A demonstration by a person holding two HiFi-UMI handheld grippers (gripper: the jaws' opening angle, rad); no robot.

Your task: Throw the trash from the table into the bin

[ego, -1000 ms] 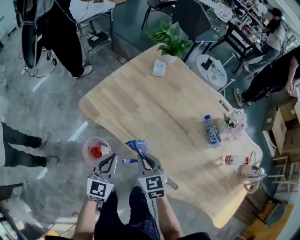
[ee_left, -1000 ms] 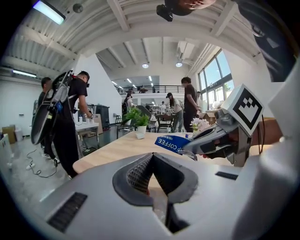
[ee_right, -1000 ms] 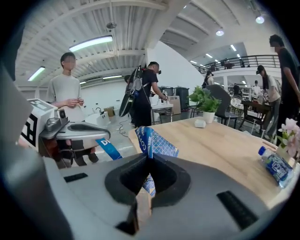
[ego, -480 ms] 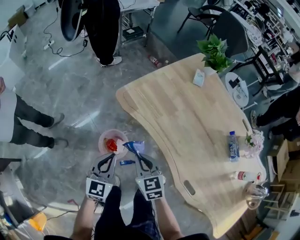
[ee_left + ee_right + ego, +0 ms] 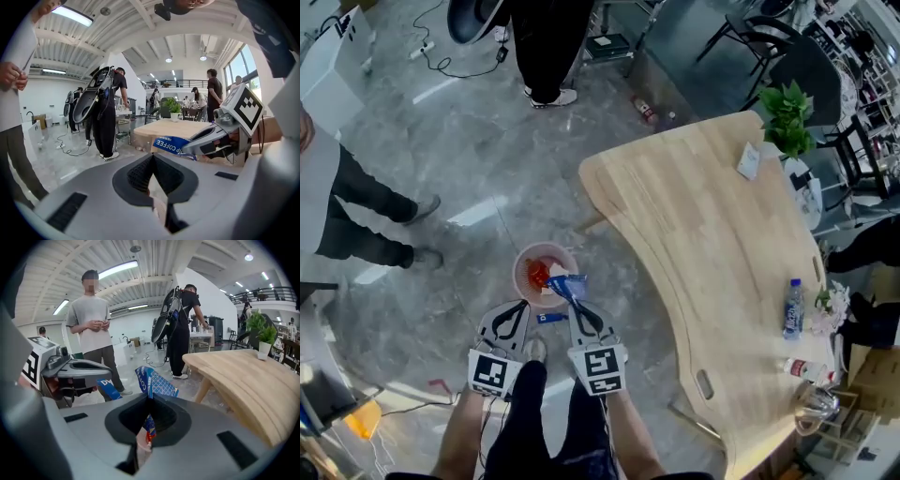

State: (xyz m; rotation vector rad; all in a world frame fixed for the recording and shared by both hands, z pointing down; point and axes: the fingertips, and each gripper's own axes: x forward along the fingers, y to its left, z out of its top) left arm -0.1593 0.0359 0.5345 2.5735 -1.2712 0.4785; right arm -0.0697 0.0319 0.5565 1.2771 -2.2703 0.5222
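Observation:
In the head view a pink bin (image 5: 522, 265) stands on the floor left of the wooden table (image 5: 712, 234), with a red piece of trash (image 5: 537, 274) inside. My right gripper (image 5: 575, 305) is shut on a blue coffee packet (image 5: 565, 284), which hangs over the bin's near rim. The same packet (image 5: 154, 383) stands up from the closed jaws in the right gripper view. My left gripper (image 5: 517, 307) is shut beside it, just short of the bin. A small blue wrapper (image 5: 107, 389) hangs from its jaws, and it shows as a blue strip (image 5: 548, 319) between the grippers.
Two people stand on the floor nearby: legs (image 5: 356, 225) at the left, a person in black (image 5: 548, 47) at the top. On the table are two bottles (image 5: 794, 307), a white box (image 5: 748, 161), a plant (image 5: 787, 112) and a glass jug (image 5: 811, 403). Chairs stand beyond.
Both grippers have left the table's edge and come over the floor up to the pink bin, each keeping its blue trash. The bin now lies right in front of the fingertips.

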